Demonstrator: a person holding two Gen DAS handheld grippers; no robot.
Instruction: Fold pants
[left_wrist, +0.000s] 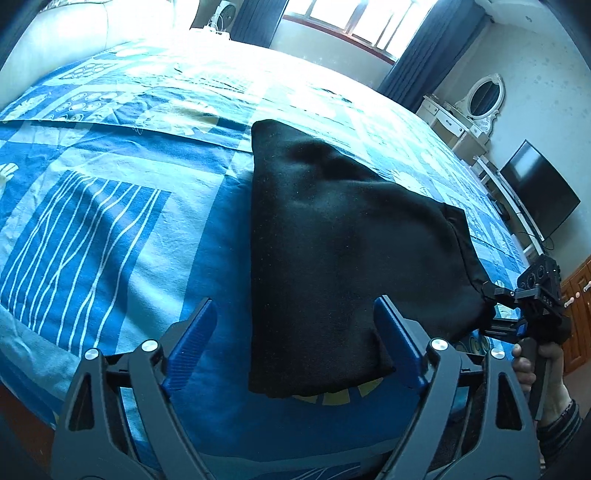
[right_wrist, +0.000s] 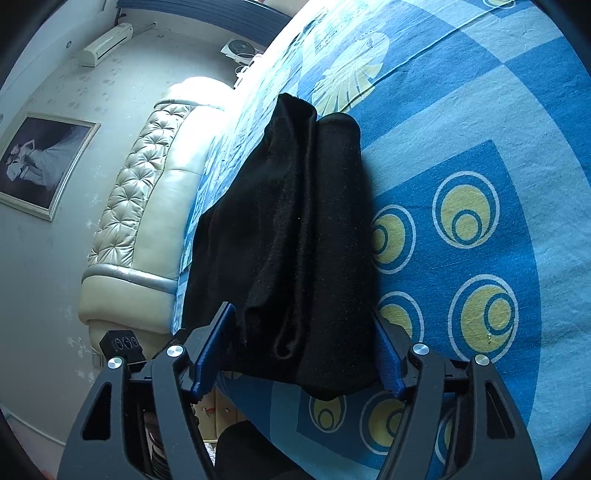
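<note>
Black, soft and a little fuzzy, the pair of pants lies on the blue patterned bed sheet, near the edge of the bed closest to the person. It is already doubled into a thick bundle, but one side of it is lifted off the sheet.

The left gripper has its blue-padded fingers spread wide. The near end of the bundle sits between them, and I judge that they are not pressing it, since a gap shows on the left side. In the left wrist view the right gripper appears to pinch a corner of the cloth at the far right, with the right hand on its handle. In the right wrist view, however, its own fingers stand apart at both sides of the bundle, so I cannot tell surely if it is holding the cloth or only touching it.

Several things could go wrong from here, in my judgement. If the right gripper holds only a thin edge, the heavy fabric may slip out while it is carried over, and the fold would fall open. The layers seen in the right wrist view do not lie evenly, one standing higher than the other, so pulling at one corner may drag the upper layer and leave a crooked fold. The bundle is also close to the bed edge; a strong pull toward the person could slide it off.
</note>
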